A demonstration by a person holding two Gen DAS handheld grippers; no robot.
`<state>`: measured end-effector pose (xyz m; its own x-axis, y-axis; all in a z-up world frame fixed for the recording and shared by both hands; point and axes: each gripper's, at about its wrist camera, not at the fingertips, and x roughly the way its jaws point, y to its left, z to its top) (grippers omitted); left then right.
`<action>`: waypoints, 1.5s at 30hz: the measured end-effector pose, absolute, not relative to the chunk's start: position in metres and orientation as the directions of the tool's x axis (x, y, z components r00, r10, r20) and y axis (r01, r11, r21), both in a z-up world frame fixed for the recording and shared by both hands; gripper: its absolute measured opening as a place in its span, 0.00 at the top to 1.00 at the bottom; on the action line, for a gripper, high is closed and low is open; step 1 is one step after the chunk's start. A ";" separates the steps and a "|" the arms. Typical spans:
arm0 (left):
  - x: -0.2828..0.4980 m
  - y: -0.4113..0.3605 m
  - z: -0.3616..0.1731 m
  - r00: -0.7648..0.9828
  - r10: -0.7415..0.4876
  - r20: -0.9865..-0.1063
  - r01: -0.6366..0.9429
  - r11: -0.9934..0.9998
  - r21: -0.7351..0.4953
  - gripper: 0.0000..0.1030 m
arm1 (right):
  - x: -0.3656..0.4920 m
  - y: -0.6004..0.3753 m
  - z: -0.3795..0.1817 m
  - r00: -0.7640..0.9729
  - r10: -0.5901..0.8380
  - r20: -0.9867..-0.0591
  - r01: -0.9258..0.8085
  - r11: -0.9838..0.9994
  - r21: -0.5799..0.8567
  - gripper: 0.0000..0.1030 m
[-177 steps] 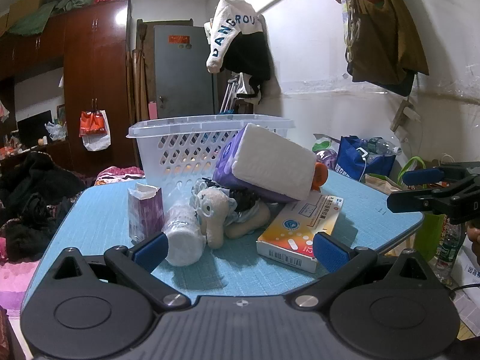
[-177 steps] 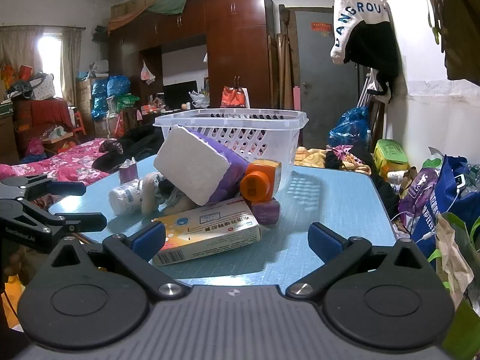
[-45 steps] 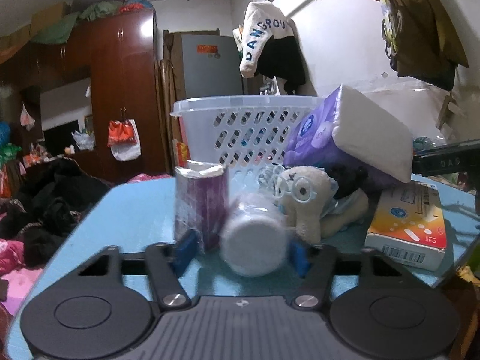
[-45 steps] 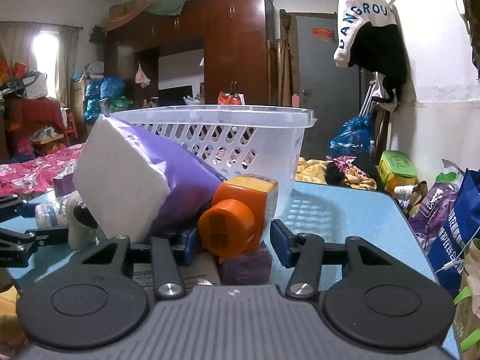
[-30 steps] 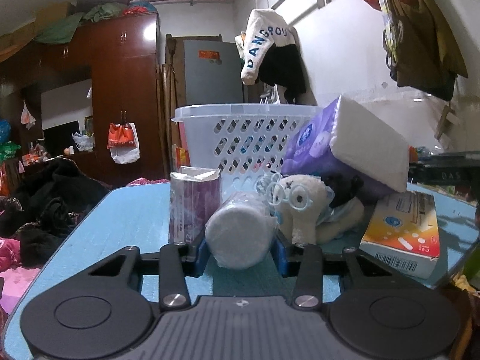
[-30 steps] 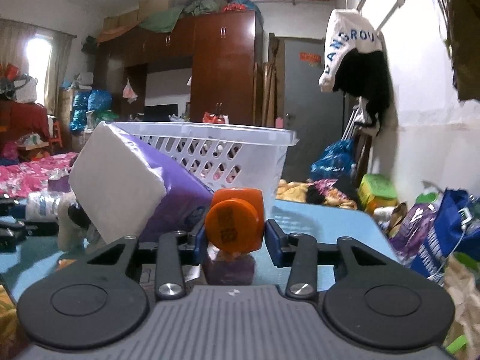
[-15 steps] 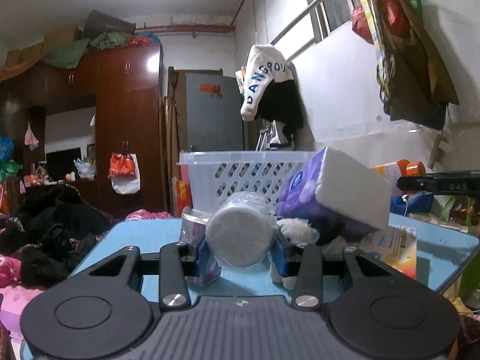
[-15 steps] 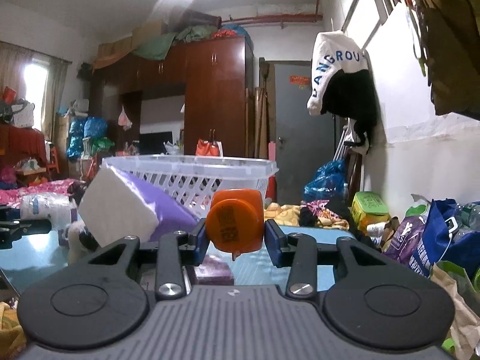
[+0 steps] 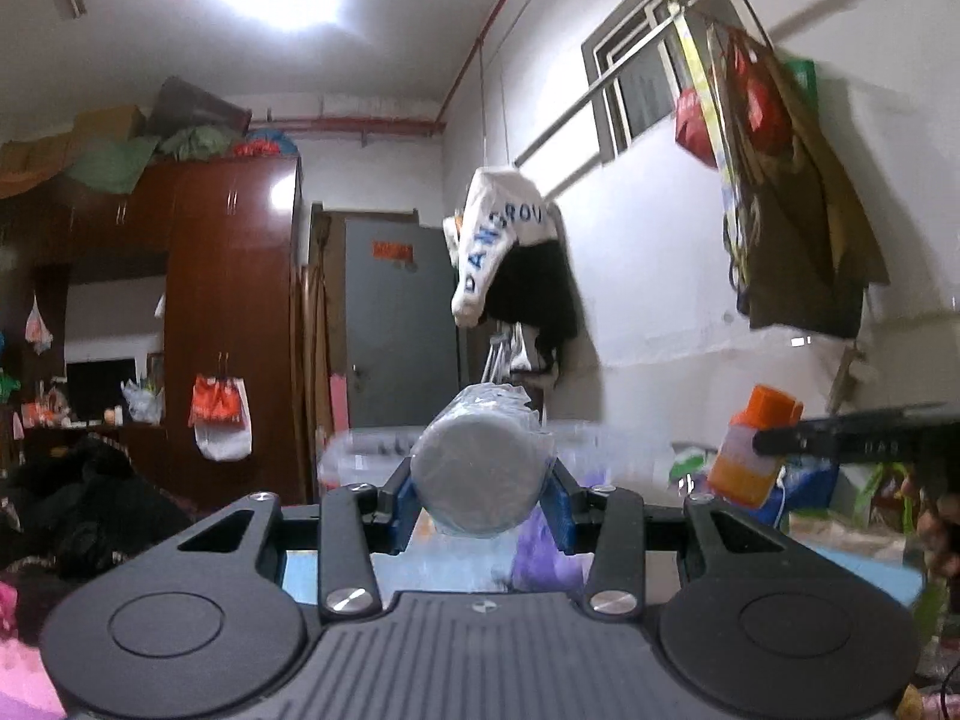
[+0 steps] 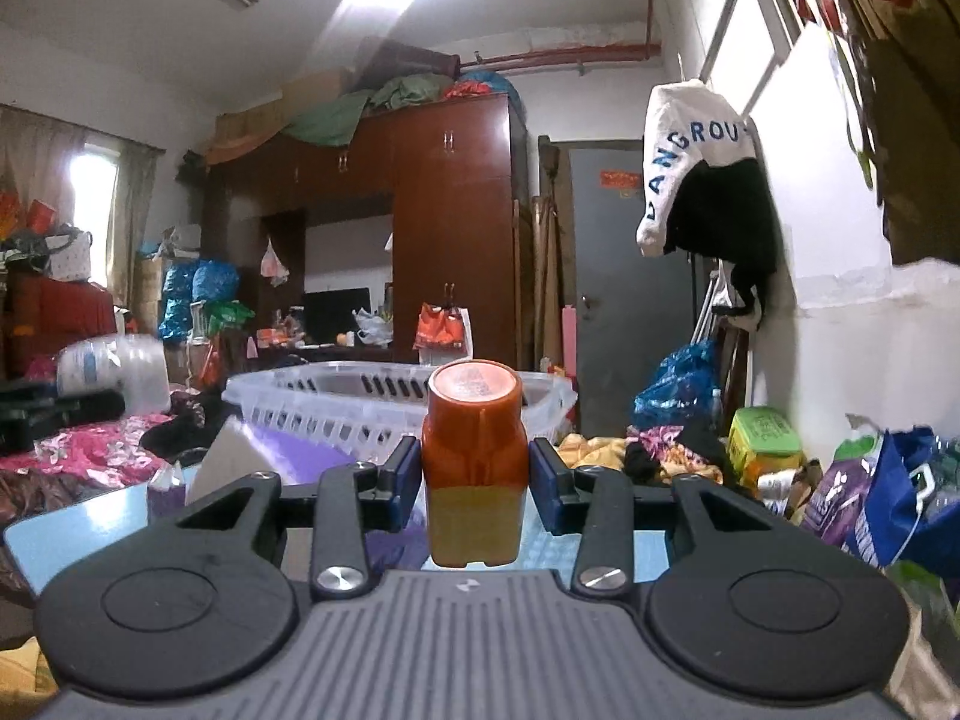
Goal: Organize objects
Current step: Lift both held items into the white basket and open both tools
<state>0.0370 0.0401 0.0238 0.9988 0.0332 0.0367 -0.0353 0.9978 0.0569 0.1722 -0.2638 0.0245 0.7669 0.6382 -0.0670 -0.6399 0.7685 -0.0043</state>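
My left gripper (image 9: 478, 495) is shut on a white plastic-wrapped roll (image 9: 477, 471) and holds it high above the blue table (image 9: 336, 570), in front of the white basket (image 9: 366, 441). My right gripper (image 10: 474, 483) is shut on an orange-capped bottle (image 10: 474, 462) and holds it up before the white basket (image 10: 336, 396). The bottle also shows in the left wrist view (image 9: 753, 447), and the roll shows in the right wrist view (image 10: 114, 369). A purple tissue pack (image 10: 282, 450) lies on the table below.
A small purple box (image 10: 165, 489) stands on the blue table (image 10: 78, 534). Bags (image 10: 870, 498) and clothes lie on the floor at the right. A wardrobe (image 10: 456, 228) and a grey door (image 10: 624, 252) stand behind the basket.
Both grippers have risen with their objects, the roll and the bottle, now well above the table and level with the basket's rim. The views tilt upward toward the ceiling.
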 end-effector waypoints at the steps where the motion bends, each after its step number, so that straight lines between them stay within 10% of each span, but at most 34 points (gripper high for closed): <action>1: 0.040 0.041 0.030 0.999 0.029 0.040 -0.031 0.998 0.052 0.55 | 0.174 -0.263 0.030 0.765 0.642 -0.061 -0.643 0.766 -0.003 0.59; 9: 0.120 0.050 0.100 0.998 0.034 -0.058 -0.030 0.997 0.066 0.55 | 0.206 -0.218 0.077 0.759 0.645 -0.087 -0.651 0.758 -0.053 0.59; 26: 0.266 0.085 0.074 0.855 0.110 -0.506 -0.094 0.994 0.057 0.55 | 0.302 -0.145 0.046 0.650 0.585 -0.485 -0.651 0.758 0.042 0.58; 39: 0.285 0.085 0.061 0.826 0.084 -0.558 -0.088 0.996 0.021 0.54 | 0.312 -0.131 0.045 0.608 0.577 -0.546 -0.671 0.741 0.035 0.58; 41: 0.280 0.081 0.062 0.841 0.124 -0.526 -0.112 0.992 0.054 0.41 | 0.309 -0.130 0.048 0.623 0.569 -0.536 -0.667 0.745 0.016 0.57; 45: 0.259 0.071 0.072 0.887 0.150 -0.437 -0.126 0.989 0.083 0.23 | 0.290 -0.152 0.063 0.675 0.605 -0.423 -0.654 0.755 0.037 0.00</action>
